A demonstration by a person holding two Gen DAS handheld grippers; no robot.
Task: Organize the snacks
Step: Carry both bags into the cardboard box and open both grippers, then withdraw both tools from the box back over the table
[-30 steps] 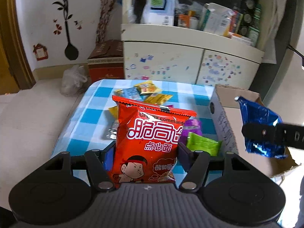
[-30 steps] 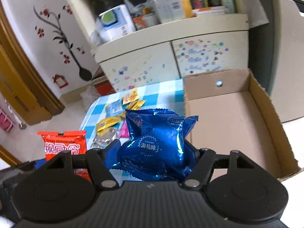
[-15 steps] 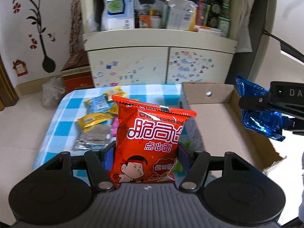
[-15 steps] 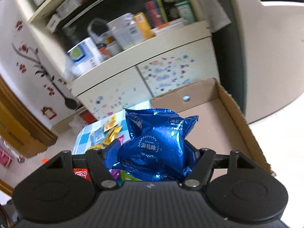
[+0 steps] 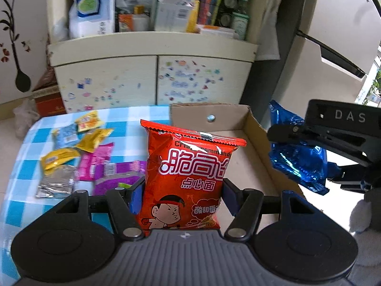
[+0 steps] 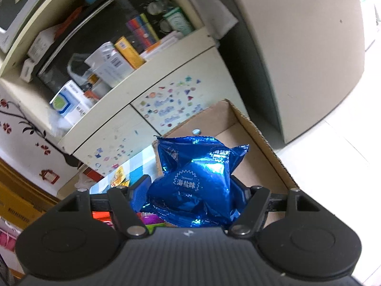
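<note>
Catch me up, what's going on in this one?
A person with two handheld grippers is sorting snacks. The left gripper is shut on a red snack bag, the right gripper on a blue foil bag. Both bags are in the air by the open cardboard box, neither dropped in yet. The box interior that shows looks bare. Several small packets lie on the checkered tablecloth.

Two grippers each hold one bag: one red bag [image 5: 188,178] and one blue bag [image 6: 197,183]. One cardboard box [image 5: 259,143] stands open. Left of the box, on the checked cloth [image 5: 21,205], lie seven small packets: three yellow [image 5: 94,138], one light blue [image 5: 67,135], one pink [image 5: 95,162], one silver [image 5: 56,184], one purple [image 5: 119,178].
</note>
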